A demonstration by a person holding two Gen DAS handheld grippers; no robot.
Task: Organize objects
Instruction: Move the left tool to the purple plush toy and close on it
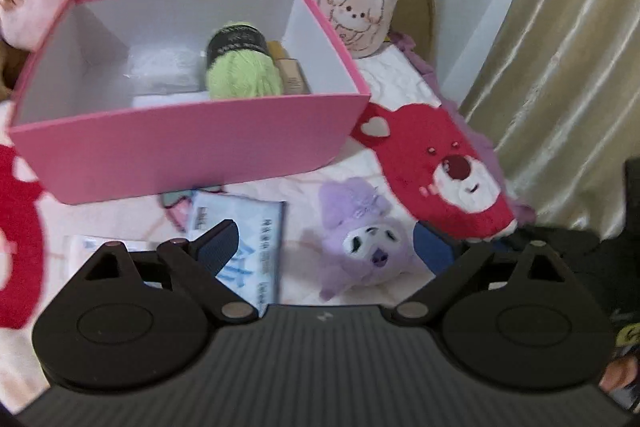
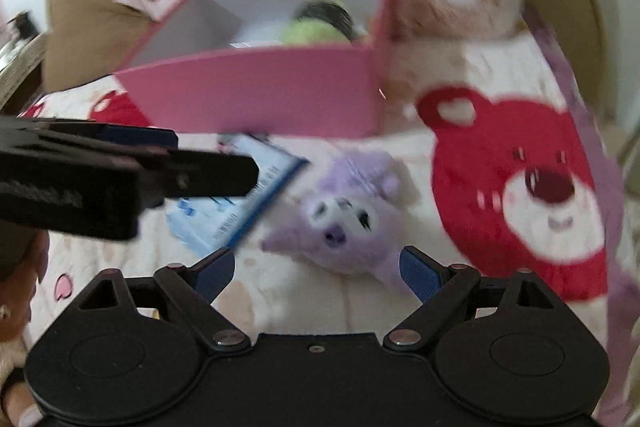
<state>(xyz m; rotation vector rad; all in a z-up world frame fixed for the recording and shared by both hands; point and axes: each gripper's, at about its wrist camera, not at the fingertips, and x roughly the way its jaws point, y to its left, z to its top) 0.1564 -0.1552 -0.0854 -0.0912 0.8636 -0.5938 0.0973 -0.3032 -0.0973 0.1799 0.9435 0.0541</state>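
Observation:
An open pink box (image 1: 180,151) stands on the bed. Inside it are a green yarn ball (image 1: 240,75), a white packet (image 1: 160,67) and a small tan carton (image 1: 290,73). In front of the box lie a blue-and-white packet (image 1: 248,247) and a purple plush toy (image 1: 360,247). My left gripper (image 1: 324,247) is open above them, the packet under its left finger and the plush between its fingers. My right gripper (image 2: 318,271) is open too, with the plush (image 2: 344,219) just ahead of its pads. The left gripper's fingers (image 2: 224,173) reach in from the left over the packet (image 2: 240,203).
The bedspread carries a large red bear print (image 1: 452,179) to the right of the plush. Pink pillows (image 1: 356,15) lean behind the box (image 2: 260,95). A beige curtain (image 1: 560,47) hangs on the right. A person's hand (image 2: 16,307) shows at the lower left.

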